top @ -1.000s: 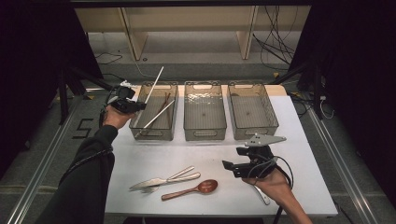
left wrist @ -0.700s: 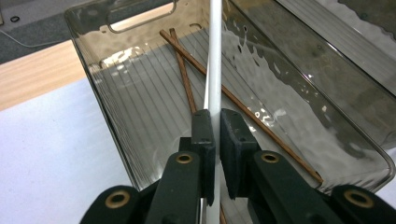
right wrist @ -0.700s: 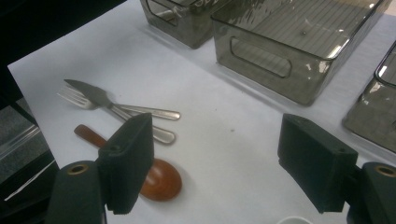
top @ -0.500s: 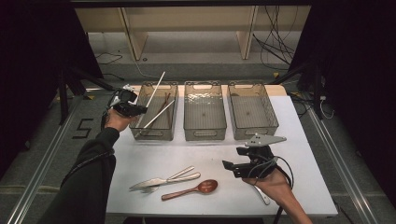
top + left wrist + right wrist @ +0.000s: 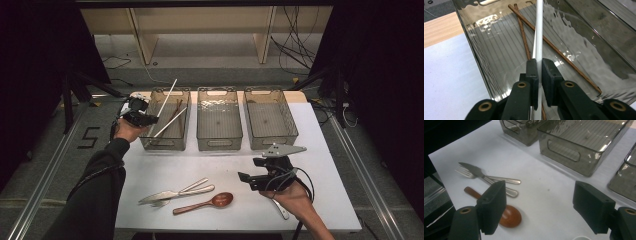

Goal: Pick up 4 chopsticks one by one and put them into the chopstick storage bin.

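Over the left bin (image 5: pixel 166 143), white chopstick (image 5: pixel 539 37) between the left gripper (image 5: pixel 540 68) pads.

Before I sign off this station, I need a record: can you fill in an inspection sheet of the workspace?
Surface: white table, edge in wood at the far side.
Job's things: two white chopsticks over the left bin; two brown chopsticks lie inside it.
Clutter: knife, fork, wooden spoon; middle bin and right bin hold nothing.
Grippers: left gripper shut on a white chopstick; right gripper open above the table.
Cables: a bundle on the floor behind.
Surroundings: wooden frame, floor rails, dark curtains.
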The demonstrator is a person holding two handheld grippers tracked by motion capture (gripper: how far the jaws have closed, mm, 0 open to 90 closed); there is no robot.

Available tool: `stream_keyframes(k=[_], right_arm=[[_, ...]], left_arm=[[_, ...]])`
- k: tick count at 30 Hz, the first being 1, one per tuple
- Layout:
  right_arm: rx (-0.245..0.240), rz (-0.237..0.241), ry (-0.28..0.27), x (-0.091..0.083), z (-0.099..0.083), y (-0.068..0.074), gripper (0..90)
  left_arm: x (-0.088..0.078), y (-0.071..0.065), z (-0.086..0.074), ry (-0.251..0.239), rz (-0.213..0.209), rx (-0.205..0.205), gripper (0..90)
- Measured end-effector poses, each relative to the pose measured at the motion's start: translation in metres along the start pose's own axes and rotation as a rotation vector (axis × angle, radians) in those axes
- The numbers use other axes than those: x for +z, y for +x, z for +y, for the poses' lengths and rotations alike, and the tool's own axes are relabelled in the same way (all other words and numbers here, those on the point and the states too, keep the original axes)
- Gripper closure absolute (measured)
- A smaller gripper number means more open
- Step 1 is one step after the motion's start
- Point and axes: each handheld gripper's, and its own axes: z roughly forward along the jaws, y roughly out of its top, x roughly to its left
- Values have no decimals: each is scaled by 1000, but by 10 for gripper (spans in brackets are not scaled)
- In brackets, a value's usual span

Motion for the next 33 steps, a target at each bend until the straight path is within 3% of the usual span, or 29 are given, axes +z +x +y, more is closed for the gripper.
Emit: stream_keyframes(k=[5,12,17,19,21,26,29,33], right_arm=[[2,-1,0,0,0,0,279],[3,-4,2,0,0,-1,279],[5,-6,8,0,-1,-1,278],[5,-8,9,0,0,-1,278],[2,-11,9,-1,0,-1,278],[11,-21,26,-1,-2,-5,276],[20,-35,37,-2,-3,-8,275],[29,-44,42,-3,-3,-11,274]], left_arm=[[-7,-4,0,-20,-19,-23,614],[-28,-30,-5,-23,-54,55,385],[-46,-43,-15,-44,-68,75,328],[-53,-49,-16,-46,-49,88,297],[-59,-55,-19,-58,-75,91,287],[-66,-72,-32,-56,-97,123,257],[-68,-80,-39,-67,-134,112,231],[-71,-88,-46,-119,-178,81,195]])
